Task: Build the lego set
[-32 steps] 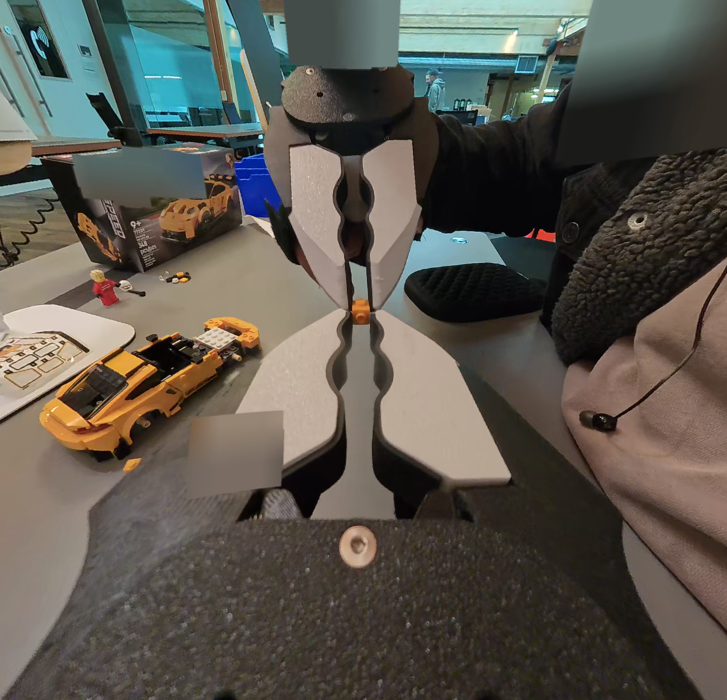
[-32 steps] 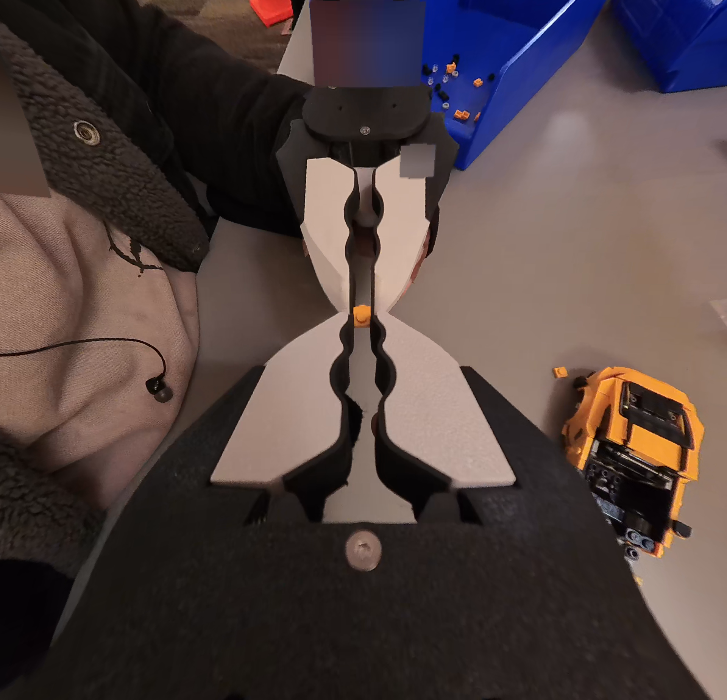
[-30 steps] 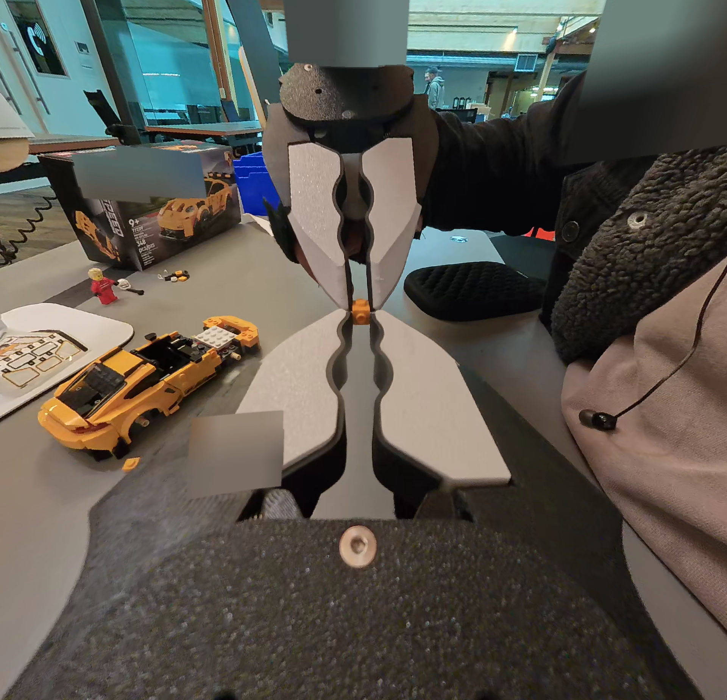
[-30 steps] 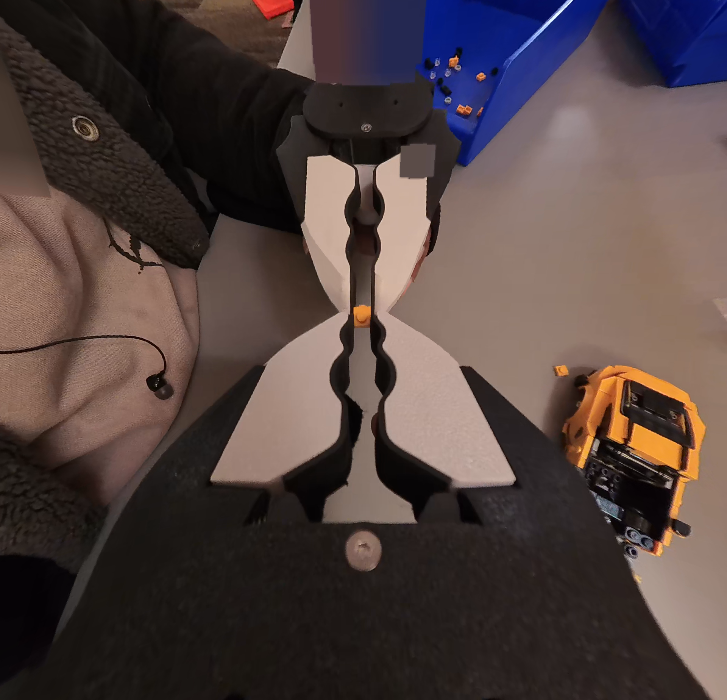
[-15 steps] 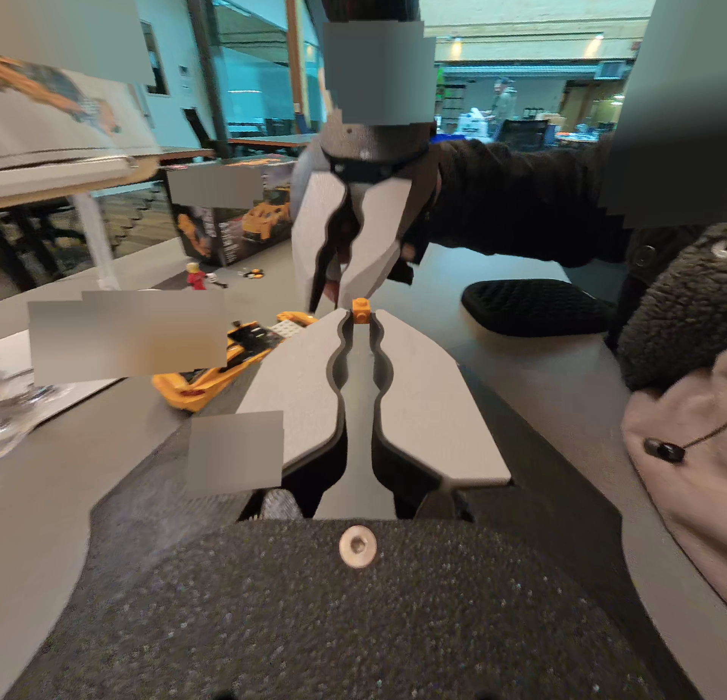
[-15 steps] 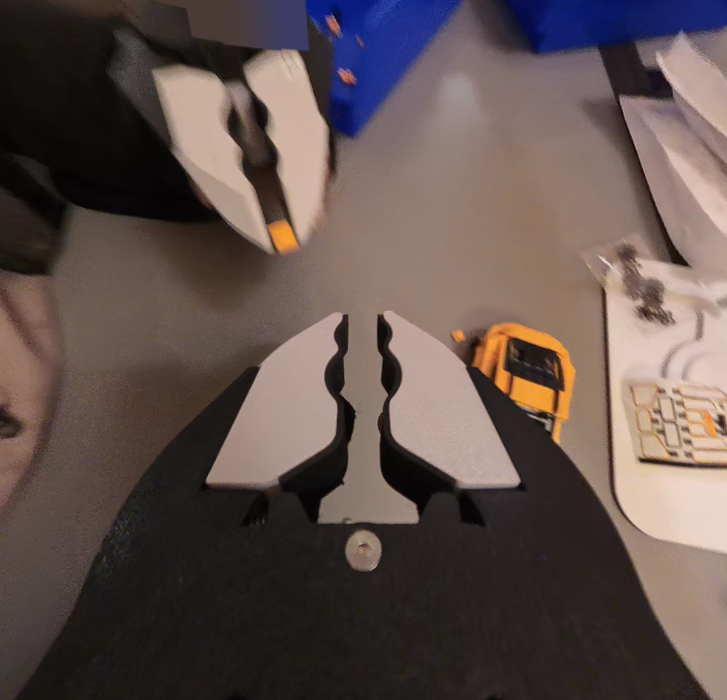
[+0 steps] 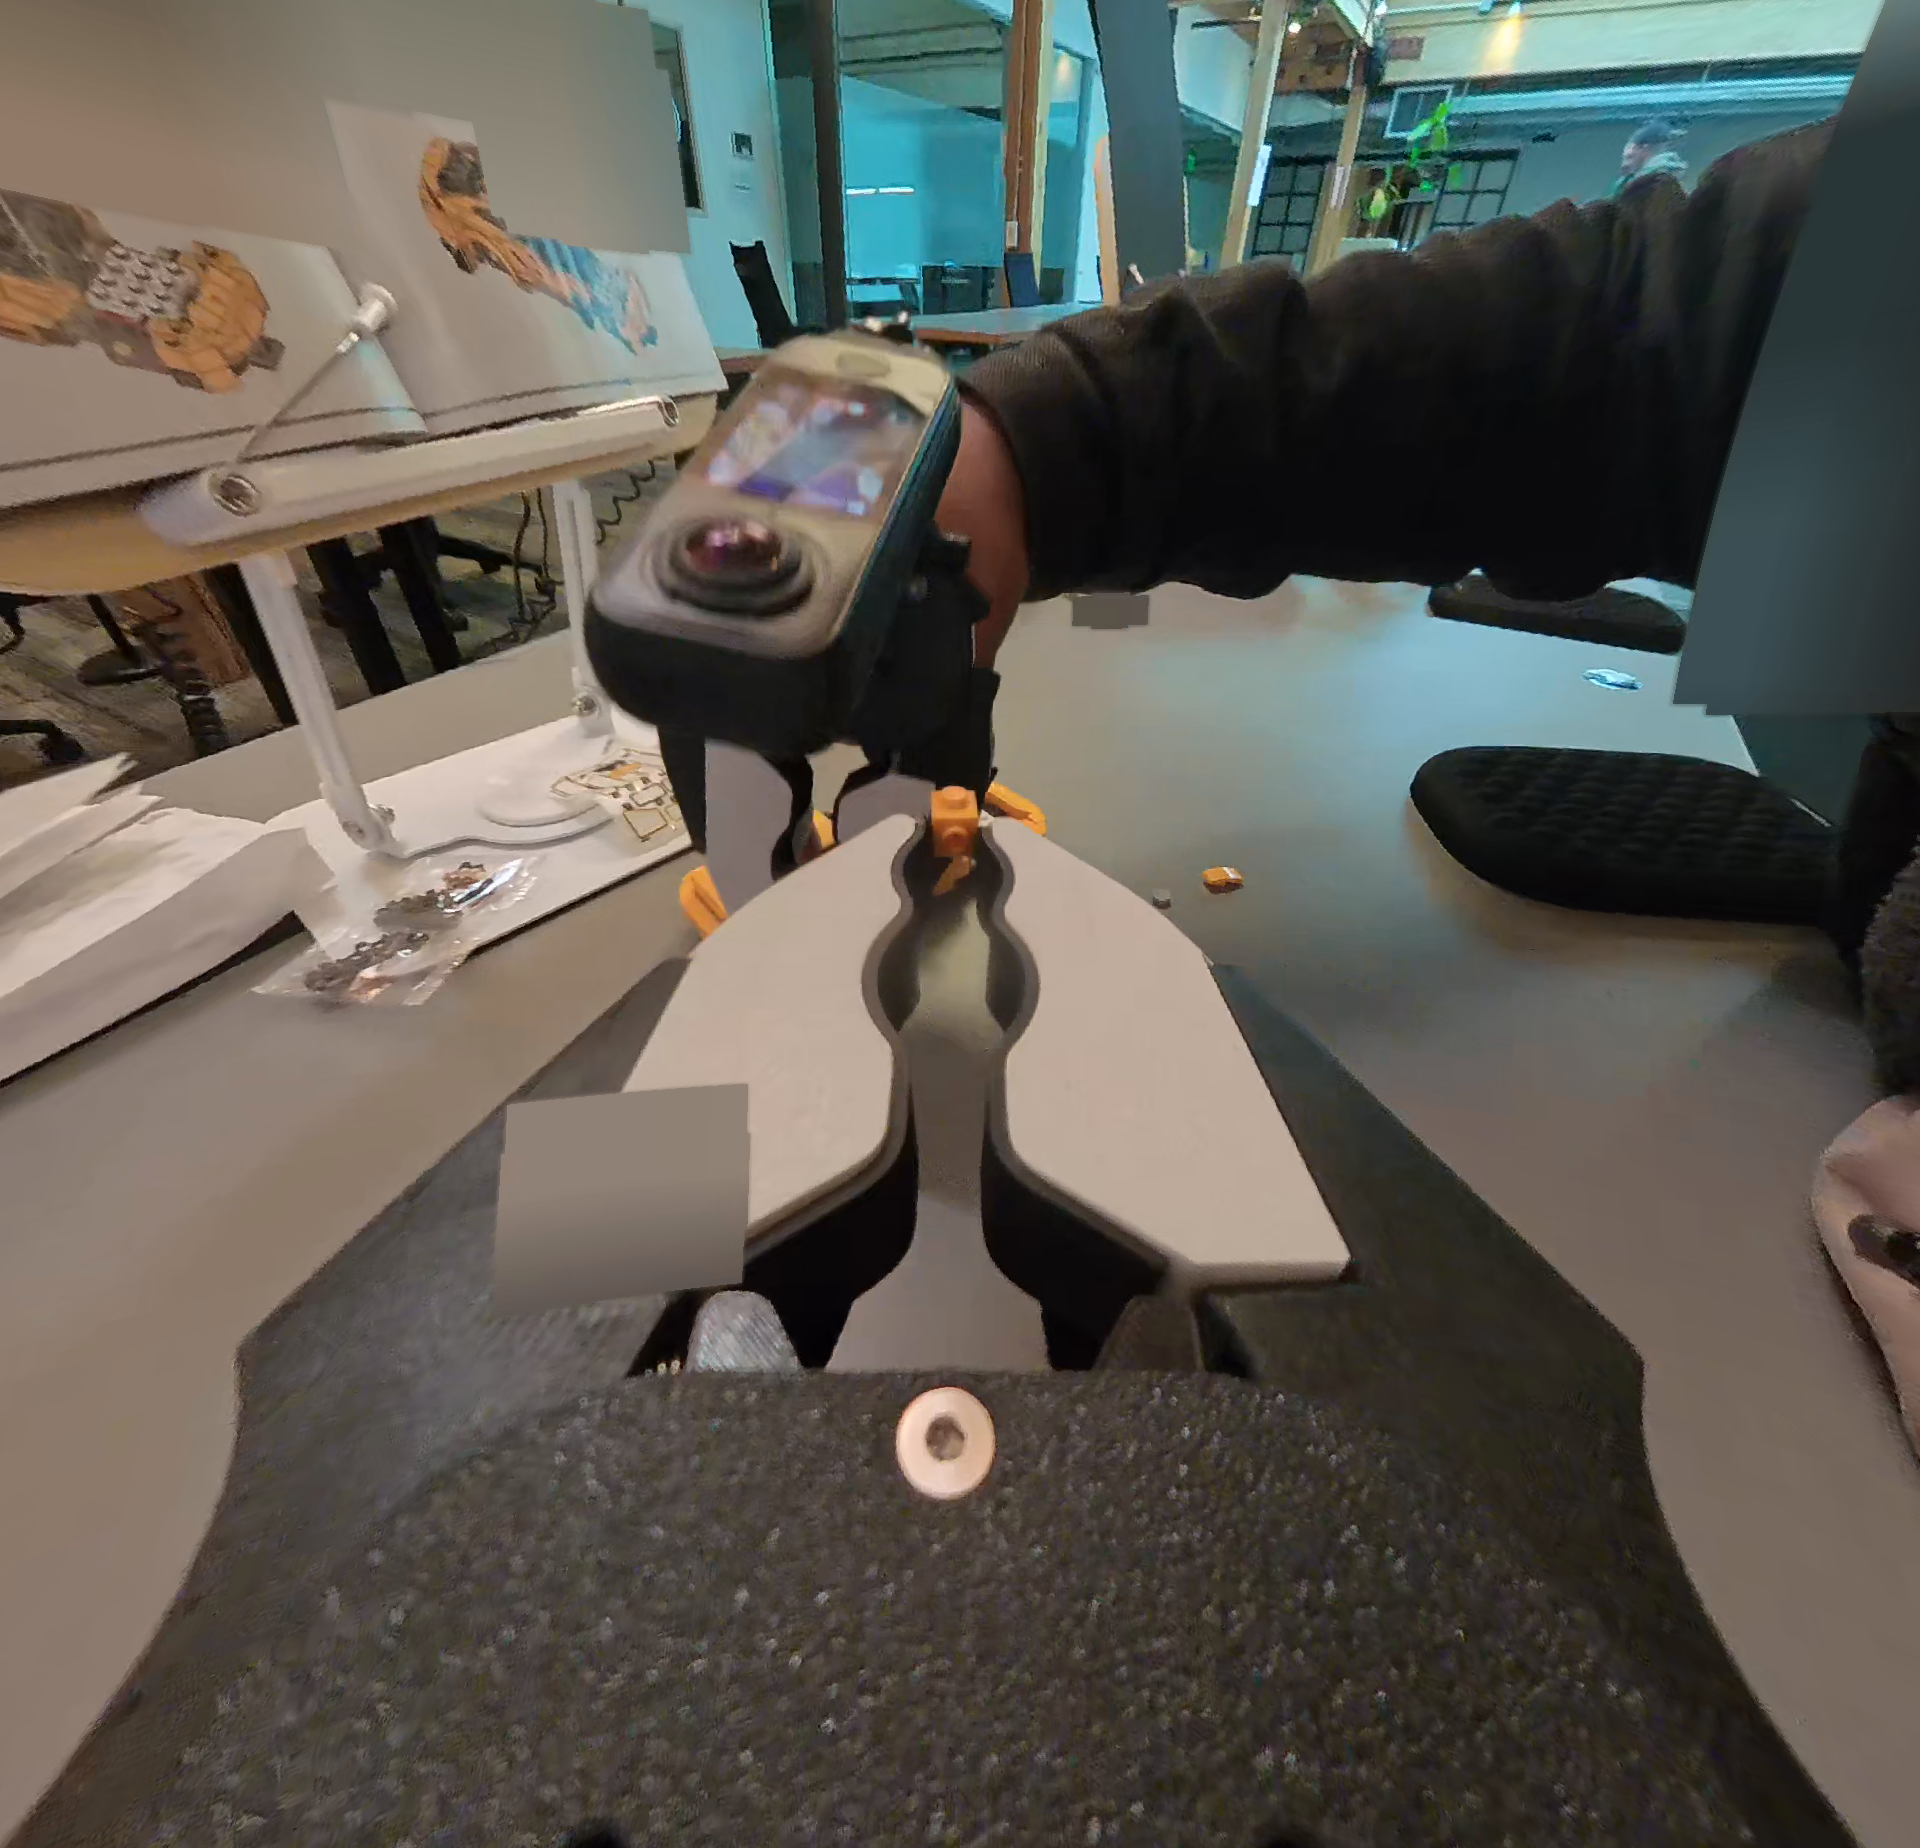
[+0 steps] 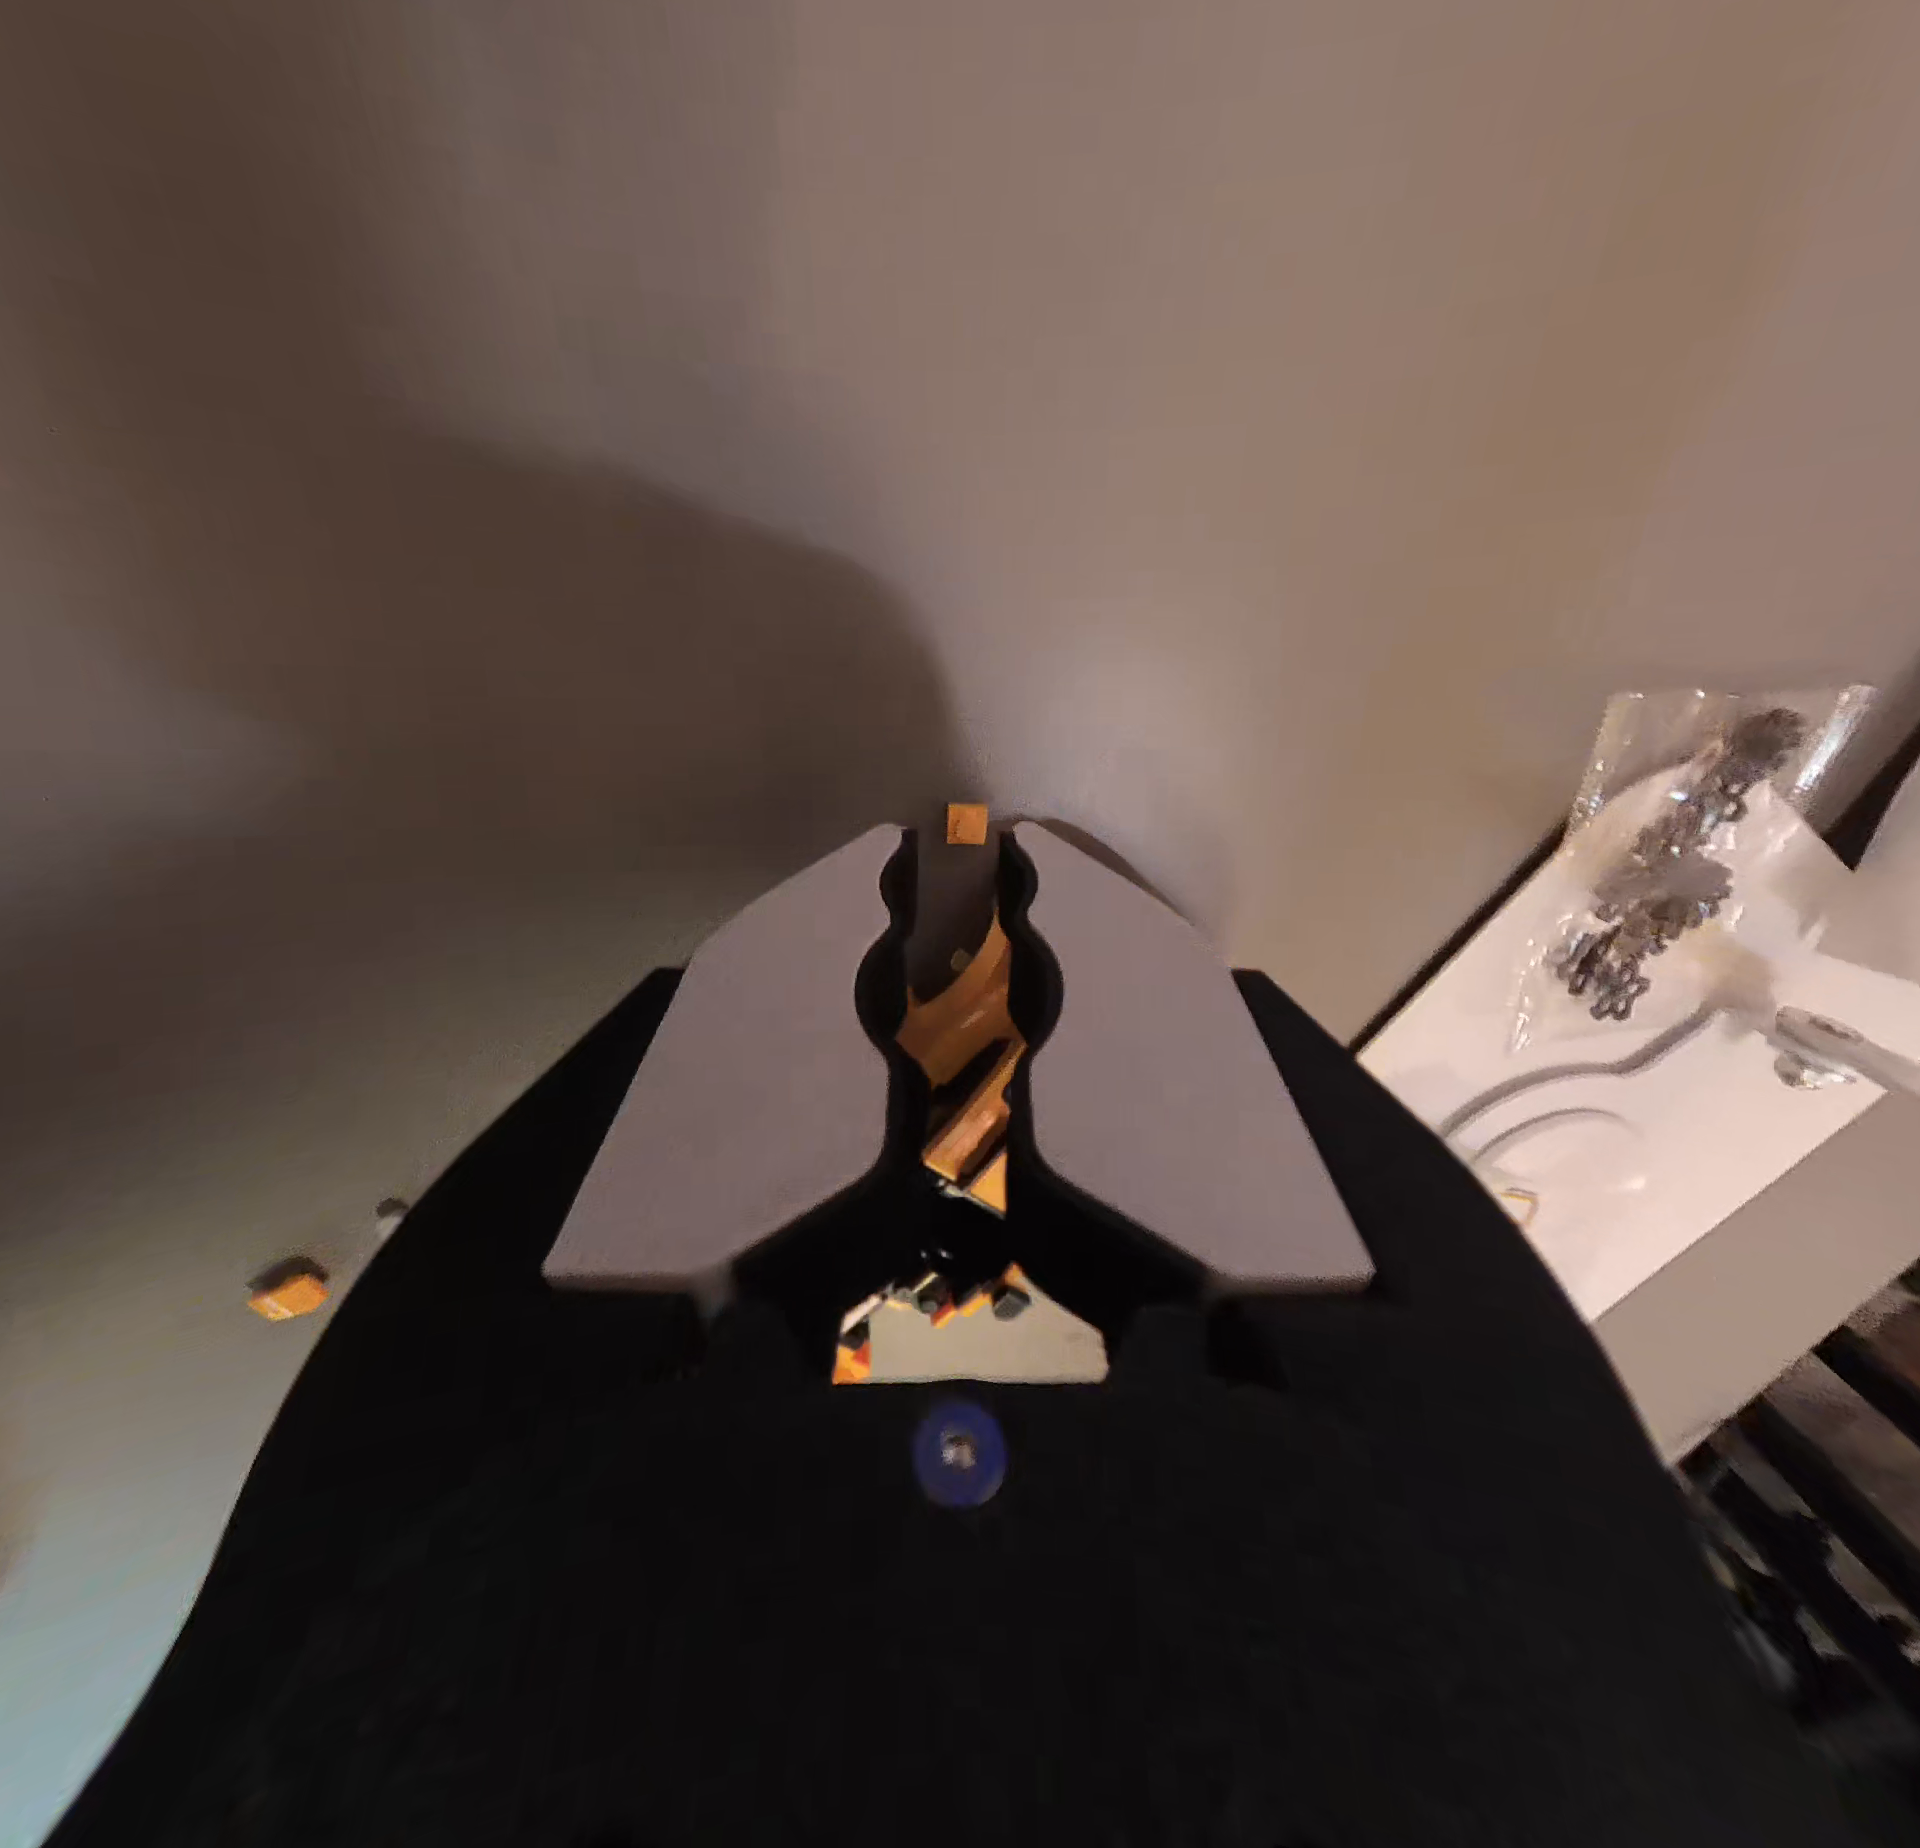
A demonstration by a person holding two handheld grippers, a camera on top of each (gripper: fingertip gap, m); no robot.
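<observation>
Left wrist view: left gripper (image 7: 956, 837) is closed on a small orange brick (image 7: 954, 819), pinched at the very fingertips, stud side up. Just beyond it the right gripper (image 7: 790, 811) points down at the grey table (image 7: 1351, 967), its wrist camera (image 7: 769, 520) facing this way. Orange car model (image 7: 707, 899) is mostly hidden behind the two grippers; only bits of orange show at the left and right of the right gripper's fingers (image 7: 732, 822). Whether the right claw has actually closed on the car cannot be told from here. Loose orange piece (image 7: 1224, 876) lies on the table to the right. Far left: instruction booklet on a stand (image 7: 343, 344), a clear parts bag (image 7: 405, 915), a sticker sheet (image 7: 618, 790). Black pad (image 7: 1621, 832) at far right.

Right wrist view: looking almost straight down. Car body shows orange through the gap between the right gripper's fingers, so the claw straddles the model; fingers sit narrow but grip is not confirmed, so cannot tell. A small orange square shows just past the tips, probably the held brick. The loose piece is at near left, the parts bag at right.

Step in hand, as a judgement: the right side steadies the car while the left brings the brick in to attach. Next move calls for aligning the brick over its mounting spot and pressing it on squarely. The fingertip pinch is shallow, so the brick could twist or pop out.
</observation>
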